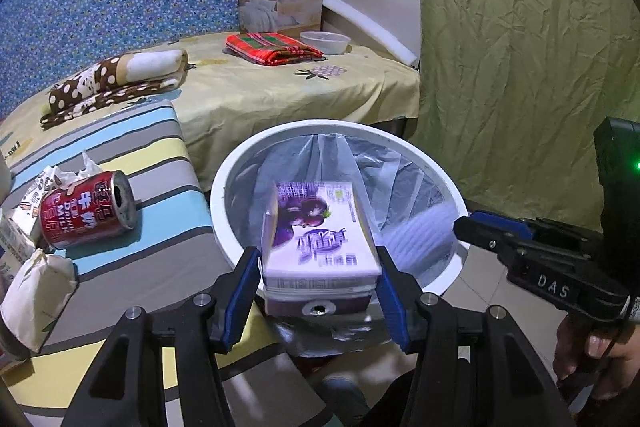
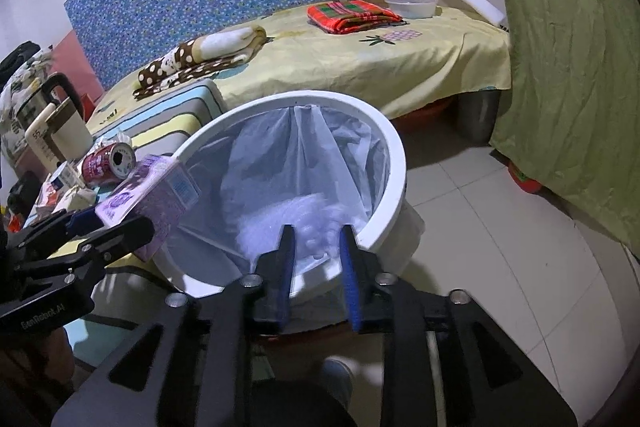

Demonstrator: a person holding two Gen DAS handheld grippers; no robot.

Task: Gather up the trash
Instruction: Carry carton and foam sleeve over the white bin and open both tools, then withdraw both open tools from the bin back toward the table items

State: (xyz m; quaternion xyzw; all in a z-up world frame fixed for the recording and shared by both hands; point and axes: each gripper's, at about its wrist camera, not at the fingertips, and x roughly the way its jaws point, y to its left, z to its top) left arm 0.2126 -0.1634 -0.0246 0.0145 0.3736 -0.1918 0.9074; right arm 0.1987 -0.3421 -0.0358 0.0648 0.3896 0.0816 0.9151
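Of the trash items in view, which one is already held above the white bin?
The purple drink carton, gripped by the left tool over the white bin. The red can and the crumpled papers still lie on the striped surface.

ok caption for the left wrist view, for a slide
Left gripper holds a purple carton over the lined white bin.

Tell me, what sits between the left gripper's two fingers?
A purple drink carton, clamped between the left gripper's fingers over the white trash bin, shown best in the left wrist view.
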